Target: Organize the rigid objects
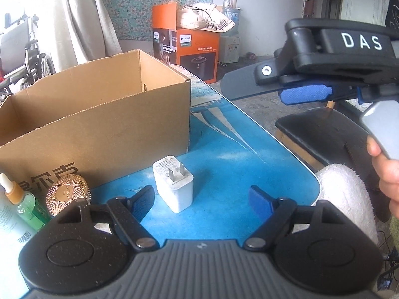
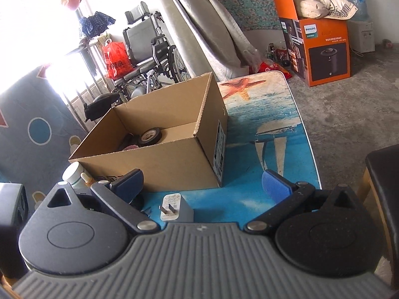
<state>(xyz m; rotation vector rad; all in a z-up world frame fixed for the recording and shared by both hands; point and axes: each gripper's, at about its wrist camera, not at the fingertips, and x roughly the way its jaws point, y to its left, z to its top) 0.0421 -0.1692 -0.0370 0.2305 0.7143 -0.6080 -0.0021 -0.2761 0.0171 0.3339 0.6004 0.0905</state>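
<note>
A white plug adapter [image 1: 174,184] stands on the blue table [image 1: 237,154], prongs up, in front of an open cardboard box [image 1: 99,124]. My left gripper [image 1: 199,199] is open and empty, low over the table, with the adapter just inside its left finger. My right gripper [image 2: 202,184] is open and empty, higher up; it shows in the left wrist view [image 1: 294,87] at upper right. The adapter [image 2: 174,206] lies below it. The box [image 2: 174,159] holds a black tape roll [image 2: 149,135] and another dark item.
A gold ribbed jar [image 1: 67,194], a green dropper bottle [image 1: 25,204] and a white bottle [image 1: 10,221] stand left of the adapter. A black stool [image 1: 324,134] and a white towel [image 1: 346,194] are off the table's right edge. An orange Philips box [image 2: 321,49] sits on the floor.
</note>
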